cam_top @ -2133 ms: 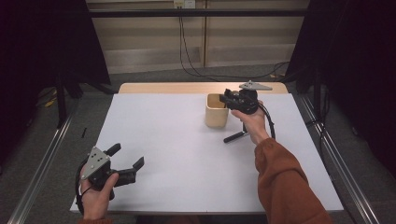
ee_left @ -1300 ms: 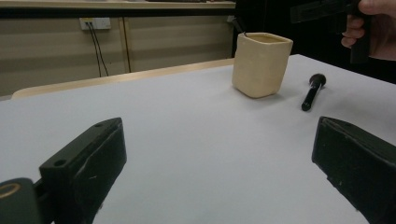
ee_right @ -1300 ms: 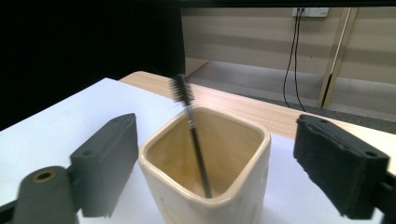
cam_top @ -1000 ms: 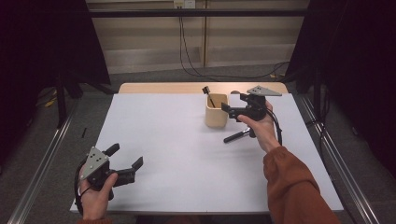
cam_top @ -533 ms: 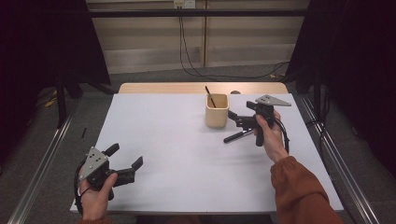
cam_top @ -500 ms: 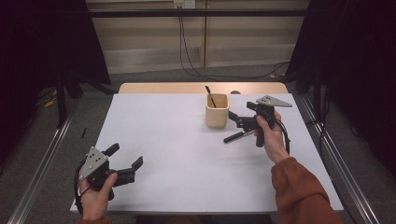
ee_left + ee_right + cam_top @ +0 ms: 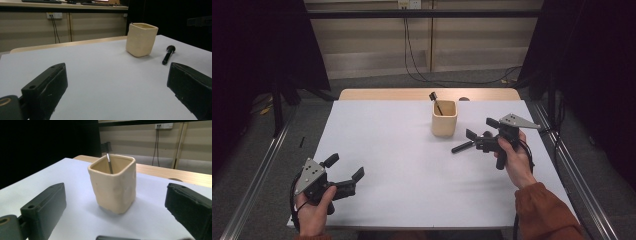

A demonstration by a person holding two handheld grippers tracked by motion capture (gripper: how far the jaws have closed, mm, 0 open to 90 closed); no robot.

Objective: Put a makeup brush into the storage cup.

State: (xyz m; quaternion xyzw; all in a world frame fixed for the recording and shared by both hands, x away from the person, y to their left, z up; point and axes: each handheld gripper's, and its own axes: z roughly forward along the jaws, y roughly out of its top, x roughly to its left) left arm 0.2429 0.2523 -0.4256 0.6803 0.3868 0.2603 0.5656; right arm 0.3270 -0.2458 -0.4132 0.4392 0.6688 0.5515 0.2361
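A beige square cup (image 7: 444,119) stands on the white table (image 7: 402,165), right of centre toward the back. A thin tool with a black head (image 7: 435,103) leans inside it. A black pen-like stick (image 7: 462,147) lies on the table just right of the cup. My right gripper (image 7: 481,129) hovers open over the stick's right end, jaws pointing at the cup. In the right gripper view the cup (image 7: 113,185) sits between the fingers (image 7: 45,205), with the thin tool (image 7: 108,160) in it. My left gripper (image 7: 345,166) rests open at the front left corner.
The left gripper view looks across bare table to the cup (image 7: 141,39) and the black stick (image 7: 168,53) at the far right. A wooden strip (image 7: 427,94) runs along the table's back edge. Metal rails (image 7: 257,170) flank the table, and cables hang on the back wall.
My right gripper has left the spot above the cup and drawn back to the right and down. The thin tool now stands free in the cup. The left gripper stayed still.
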